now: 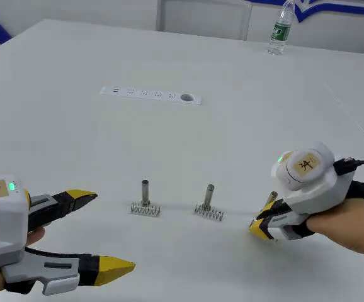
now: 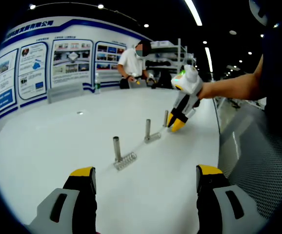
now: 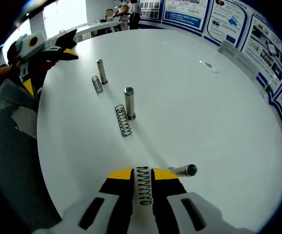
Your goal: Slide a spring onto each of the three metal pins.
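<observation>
1. White worktop carries three metal pins in a row; none of them wears a spring yet.
2. The left pin stands upright; the left spring lies flat at its foot, on my side of it.
3. The middle pin is upright too; the middle spring lies just beside its base in the same way.
4. The right pin is bare and sits just beside the right claw's yellow tip in the right gripper view; in the head view I see only its top, half hidden behind that claw.
5. The right claw is closed on the third spring; the coil is pinched between the two yellow tips and runs lengthwise along the jaws, low over the worktop; I cannot tell whether it touches the surface.
6. The left claw gapes wide and holds nothing; it hovers over bare worktop, left of the left pin and apart from it.
7. Farther back a white power strip lies flat; a clear water bottle stands near the far edge.
</observation>
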Tool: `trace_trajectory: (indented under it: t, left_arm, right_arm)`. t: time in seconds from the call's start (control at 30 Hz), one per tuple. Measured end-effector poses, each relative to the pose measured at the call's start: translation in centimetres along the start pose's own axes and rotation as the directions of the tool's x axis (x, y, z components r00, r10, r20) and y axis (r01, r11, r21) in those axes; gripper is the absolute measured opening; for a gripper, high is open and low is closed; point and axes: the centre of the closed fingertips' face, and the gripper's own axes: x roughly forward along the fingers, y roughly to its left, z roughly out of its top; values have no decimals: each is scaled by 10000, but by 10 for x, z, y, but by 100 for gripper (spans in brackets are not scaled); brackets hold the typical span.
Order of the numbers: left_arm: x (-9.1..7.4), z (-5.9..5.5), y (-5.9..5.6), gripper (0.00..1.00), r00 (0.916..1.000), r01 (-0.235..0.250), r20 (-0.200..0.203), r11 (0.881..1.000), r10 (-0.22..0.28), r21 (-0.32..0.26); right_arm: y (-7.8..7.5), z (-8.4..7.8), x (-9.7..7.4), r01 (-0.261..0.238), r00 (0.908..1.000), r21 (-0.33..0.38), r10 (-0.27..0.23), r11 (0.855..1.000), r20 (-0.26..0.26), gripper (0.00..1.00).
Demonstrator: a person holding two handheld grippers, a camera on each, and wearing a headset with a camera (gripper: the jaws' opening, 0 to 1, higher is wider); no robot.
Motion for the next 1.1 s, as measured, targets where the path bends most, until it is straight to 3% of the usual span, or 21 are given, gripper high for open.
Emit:
trace_trajectory:
  t: [0.23, 0.7, 0.93, 1.1]
  left_arm:
    - [1, 0, 0, 86, 10000, -10, 3, 10000, 10, -20]
    - [0, 0, -1, 86, 10000, 3, 11, 10000, -3, -13]
    - [1, 2, -5, 86, 10000, 75, 54, 10000, -76, 35]
    - [2, 4, -9, 85, 9998, 200, 49, 9998, -200, 76]
  right_arm:
    - [1, -3, 4, -176, 9991, -183, 169, 9997, -379, 15]
    - [1, -3, 5, -734, 9940, 175, 746, 9971, -805, 12]
    - [3, -4, 0, -506, 9972, 230, 517, 9985, -544, 11]
    - [7, 3, -11, -337, 9994, 249, 338, 9991, -29, 11]
